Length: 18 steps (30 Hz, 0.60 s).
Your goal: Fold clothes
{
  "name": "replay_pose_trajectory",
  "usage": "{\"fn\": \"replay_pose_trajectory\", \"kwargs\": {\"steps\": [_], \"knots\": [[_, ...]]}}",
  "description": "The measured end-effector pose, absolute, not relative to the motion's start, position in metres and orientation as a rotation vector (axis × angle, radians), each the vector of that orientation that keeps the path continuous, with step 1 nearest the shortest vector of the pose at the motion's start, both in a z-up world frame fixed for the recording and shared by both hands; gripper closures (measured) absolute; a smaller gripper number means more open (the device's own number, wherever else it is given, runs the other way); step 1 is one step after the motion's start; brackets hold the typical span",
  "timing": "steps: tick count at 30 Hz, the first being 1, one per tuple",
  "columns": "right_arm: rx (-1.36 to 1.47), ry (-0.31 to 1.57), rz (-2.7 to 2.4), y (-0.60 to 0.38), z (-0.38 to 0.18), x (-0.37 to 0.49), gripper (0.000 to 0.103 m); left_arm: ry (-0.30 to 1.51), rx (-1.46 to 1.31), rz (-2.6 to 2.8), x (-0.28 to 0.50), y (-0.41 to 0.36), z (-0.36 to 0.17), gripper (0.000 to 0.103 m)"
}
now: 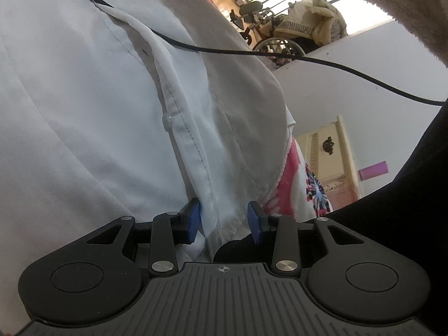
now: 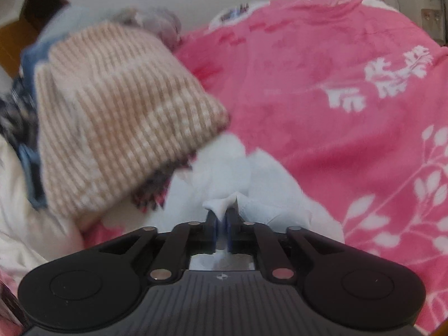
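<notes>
A white button-up shirt (image 1: 98,98) fills the left wrist view, hanging close in front of the camera. Its placket and lower hem drop between the blue pads of my left gripper (image 1: 224,221), which stands open around the cloth without pinching it. In the right wrist view my right gripper (image 2: 221,224) is shut on a bunched fold of white cloth (image 2: 224,168), which trails forward onto a pink floral blanket (image 2: 336,84). Whether this cloth is the same shirt is hidden from view.
A pile of clothes topped by a beige striped knit (image 2: 117,112) lies left of the right gripper. A black cable (image 1: 280,56) crosses in front of the shirt. Dark fabric (image 1: 406,210) fills the lower right of the left wrist view, and a wheelchair (image 1: 268,36) stands far behind.
</notes>
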State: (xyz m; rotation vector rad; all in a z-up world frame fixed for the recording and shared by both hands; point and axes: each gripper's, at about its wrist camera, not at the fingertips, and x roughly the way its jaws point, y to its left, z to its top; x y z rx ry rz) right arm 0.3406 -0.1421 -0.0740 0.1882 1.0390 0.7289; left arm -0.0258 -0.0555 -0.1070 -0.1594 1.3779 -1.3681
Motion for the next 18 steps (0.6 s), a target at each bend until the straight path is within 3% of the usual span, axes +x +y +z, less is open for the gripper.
{"fn": "replay_pose_trajectory", "kwargs": {"steps": [1, 2, 4, 10, 13, 18], "knots": [[0.176, 1.036, 0.738, -0.141, -0.072, 0.338, 0.085, 1.379, -0.161, -1.369, -0.026, -0.056, -0.107, 0.068], [0.168, 1.024, 0.753, -0.141, -0.068, 0.336, 0.071, 1.380, -0.162, -1.370, -0.025, -0.056, -0.108, 0.068], [0.160, 0.965, 0.785, -0.145, -0.053, 0.329, 0.059, 1.382, -0.165, -1.372, -0.025, -0.056, -0.108, 0.068], [0.172, 0.699, 0.724, -0.184, -0.006, 0.324, 0.060, 1.388, -0.173, -1.378, -0.024, -0.056, -0.111, 0.068], [0.070, 0.724, 0.678, -0.182, -0.008, 0.330, 0.064, 1.391, -0.175, -1.381, -0.023, -0.054, -0.111, 0.068], [-0.082, 0.787, 0.651, -0.162, -0.019, 0.332, 0.064, 1.396, -0.174, -1.380, -0.023, -0.053, -0.111, 0.068]]}}
